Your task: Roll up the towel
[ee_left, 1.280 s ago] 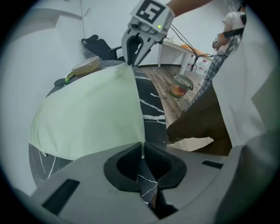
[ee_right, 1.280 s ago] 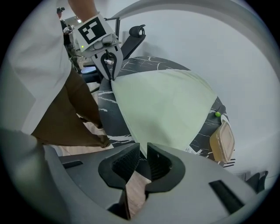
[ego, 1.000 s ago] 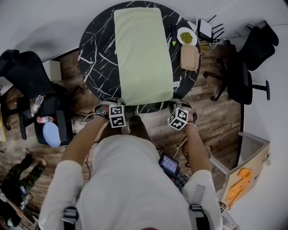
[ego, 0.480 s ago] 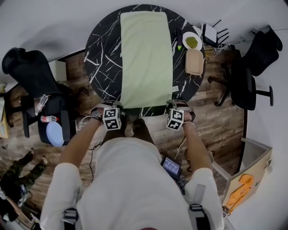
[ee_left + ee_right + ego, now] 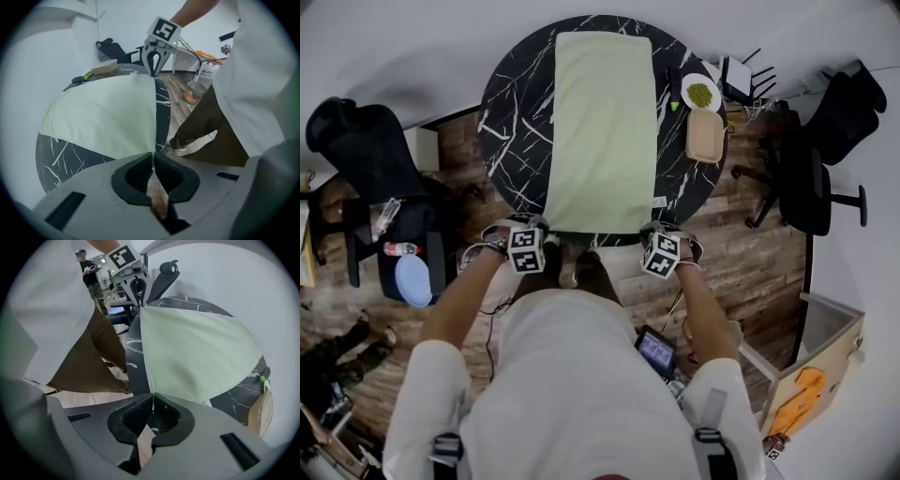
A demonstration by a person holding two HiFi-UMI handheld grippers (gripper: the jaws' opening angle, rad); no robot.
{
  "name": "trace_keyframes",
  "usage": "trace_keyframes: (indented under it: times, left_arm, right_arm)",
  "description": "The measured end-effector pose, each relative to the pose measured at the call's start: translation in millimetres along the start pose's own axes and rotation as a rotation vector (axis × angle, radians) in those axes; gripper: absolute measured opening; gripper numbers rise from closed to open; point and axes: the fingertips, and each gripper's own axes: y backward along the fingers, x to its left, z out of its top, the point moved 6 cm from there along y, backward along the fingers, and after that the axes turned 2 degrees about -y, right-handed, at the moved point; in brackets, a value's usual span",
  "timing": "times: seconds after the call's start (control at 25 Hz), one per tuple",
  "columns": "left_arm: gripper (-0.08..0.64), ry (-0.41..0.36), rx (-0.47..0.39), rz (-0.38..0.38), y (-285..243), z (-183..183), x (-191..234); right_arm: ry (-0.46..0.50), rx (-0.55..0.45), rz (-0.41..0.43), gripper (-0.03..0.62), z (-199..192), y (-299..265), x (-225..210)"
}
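The pale green towel [image 5: 602, 131] lies flat and unrolled down the middle of the round black marble desk [image 5: 514, 122], its long sides running from 12 to 6 o'clock. At the 6 o'clock edge we see both near corners pinched. The left hand-held gripper [image 5: 153, 154] is clamped narrow on the 7 o'clock corner, and the right hand-held gripper [image 5: 152, 394] on the 5 o'clock corner. A plate [image 5: 700, 93] of green food and a tan tray [image 5: 705, 133] sit at 2 o'clock, just beside the towel.
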Motion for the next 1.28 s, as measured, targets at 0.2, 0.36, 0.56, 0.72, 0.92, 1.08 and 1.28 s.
trace_keyframes:
  times: [0.2, 0.36, 0.56, 0.72, 0.92, 1.08, 1.28]
  left_arm:
    - [0.017, -0.037, 0.047, -0.062, 2, -19, -12]
    - [0.017, -0.029, 0.045, -0.080, 1, -21, -17]
    - [0.017, 0.024, 0.016, -0.060, 9, -20, -4]
    - [0.018, 0.080, -0.009, -0.036, 19, -17, 16]
    - [0.018, 0.154, -0.027, 0.001, 25, -10, 42]
    - [0.018, 0.213, 0.016, 0.040, 15, -8, 60]
    - [0.018, 0.226, 0.080, 0.049, -4, -7, 67]
  right_arm:
    - [-0.003, -0.034, 0.133, 0.005, 9, 4, 30]
    - [-0.022, -0.034, 0.157, 0.005, 8, 2, 36]
    - [-0.186, -0.131, 0.154, 0.005, 11, 20, 11]
    - [-0.267, -0.186, 0.128, 0.005, 16, 32, -15]
    - [-0.310, -0.184, 0.086, 0.005, 16, 35, -36]
    - [-0.320, -0.139, 0.021, 0.005, 16, 25, -49]
    - [-0.279, -0.072, -0.078, 0.005, 19, 10, -61]
